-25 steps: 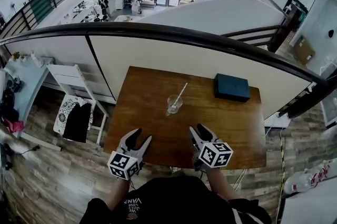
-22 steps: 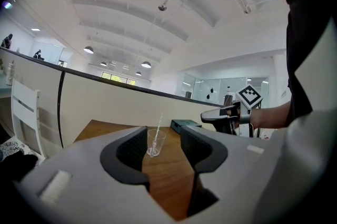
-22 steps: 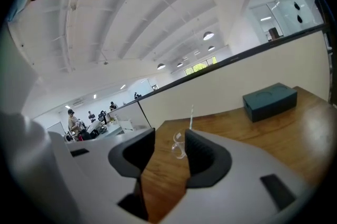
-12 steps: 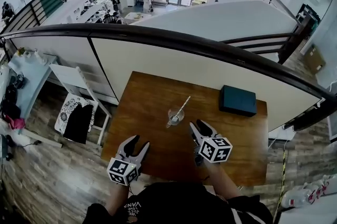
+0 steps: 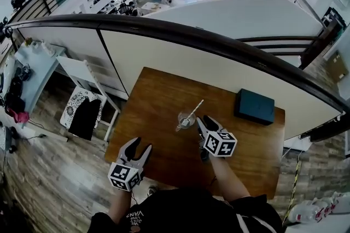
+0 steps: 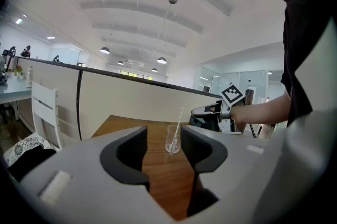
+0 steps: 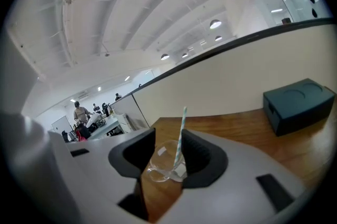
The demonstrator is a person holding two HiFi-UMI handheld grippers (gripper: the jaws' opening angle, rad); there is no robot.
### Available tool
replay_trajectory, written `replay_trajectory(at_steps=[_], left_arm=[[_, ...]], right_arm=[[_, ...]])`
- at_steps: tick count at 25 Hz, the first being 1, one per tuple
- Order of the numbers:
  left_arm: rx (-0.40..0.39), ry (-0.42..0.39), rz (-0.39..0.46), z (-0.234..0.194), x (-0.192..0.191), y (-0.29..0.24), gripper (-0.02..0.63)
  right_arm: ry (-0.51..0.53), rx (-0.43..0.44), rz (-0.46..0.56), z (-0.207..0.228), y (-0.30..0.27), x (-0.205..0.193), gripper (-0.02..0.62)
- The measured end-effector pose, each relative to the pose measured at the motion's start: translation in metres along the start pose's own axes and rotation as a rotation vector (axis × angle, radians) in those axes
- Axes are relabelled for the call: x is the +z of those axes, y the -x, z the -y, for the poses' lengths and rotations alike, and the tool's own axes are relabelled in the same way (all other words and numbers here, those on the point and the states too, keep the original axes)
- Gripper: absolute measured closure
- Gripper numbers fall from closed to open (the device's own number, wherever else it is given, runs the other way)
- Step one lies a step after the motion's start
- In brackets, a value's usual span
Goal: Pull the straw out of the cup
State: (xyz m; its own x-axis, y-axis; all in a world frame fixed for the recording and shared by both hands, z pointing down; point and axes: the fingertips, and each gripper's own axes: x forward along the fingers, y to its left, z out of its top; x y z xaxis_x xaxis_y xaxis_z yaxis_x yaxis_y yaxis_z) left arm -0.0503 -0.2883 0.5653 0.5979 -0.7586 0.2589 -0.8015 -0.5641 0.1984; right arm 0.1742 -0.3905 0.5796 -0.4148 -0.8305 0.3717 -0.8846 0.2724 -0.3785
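Observation:
A clear plastic cup [image 5: 185, 120] stands near the middle of the brown wooden table [image 5: 156, 92], with a striped straw [image 5: 196, 108] leaning out of it to the far right. My right gripper [image 5: 201, 121] is open, its fingertips just right of the cup. In the right gripper view the cup [image 7: 164, 164] and straw [image 7: 182, 131] sit right at the mouth of the open jaws [image 7: 167, 157]. My left gripper [image 5: 140, 145] is open and holds nothing near the table's front left edge. In the left gripper view the cup [image 6: 172, 139] is well beyond its jaws [image 6: 162, 150].
A dark teal box [image 5: 255, 106] lies at the table's far right corner, also the box [image 7: 297, 104] in the right gripper view. A low white wall with a dark rail [image 5: 219, 43] runs behind the table. A white chair [image 5: 82, 76] stands to the left.
My right gripper has moved forward and left, up to the cup. The left gripper has stayed near the front edge.

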Motion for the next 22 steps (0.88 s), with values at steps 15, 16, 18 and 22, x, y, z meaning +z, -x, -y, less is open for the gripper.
replay_trajectory(at_steps=[15,16,18,22], left_arm=[[0.106,0.021,-0.038,-0.016,-0.006,-0.003,0.423],[0.107,0.025,-0.038,-0.016,-0.006,-0.004,0.423],[0.104,0.029,-0.041,-0.014,-0.009,-0.007,0.423],[0.101,0.035,-0.047,-0.01,-0.01,-0.009,0.423]], right_arm=[[-0.06,0.005,-0.006,0.027,-0.067,-0.019,0.436],[-0.063,0.007,-0.002,0.027,-0.069,-0.019,0.439],[-0.068,0.012,0.001,0.028,-0.073,-0.02,0.446],[-0.055,0.016,-0.012,0.029,-0.079,-0.024,0.477]])
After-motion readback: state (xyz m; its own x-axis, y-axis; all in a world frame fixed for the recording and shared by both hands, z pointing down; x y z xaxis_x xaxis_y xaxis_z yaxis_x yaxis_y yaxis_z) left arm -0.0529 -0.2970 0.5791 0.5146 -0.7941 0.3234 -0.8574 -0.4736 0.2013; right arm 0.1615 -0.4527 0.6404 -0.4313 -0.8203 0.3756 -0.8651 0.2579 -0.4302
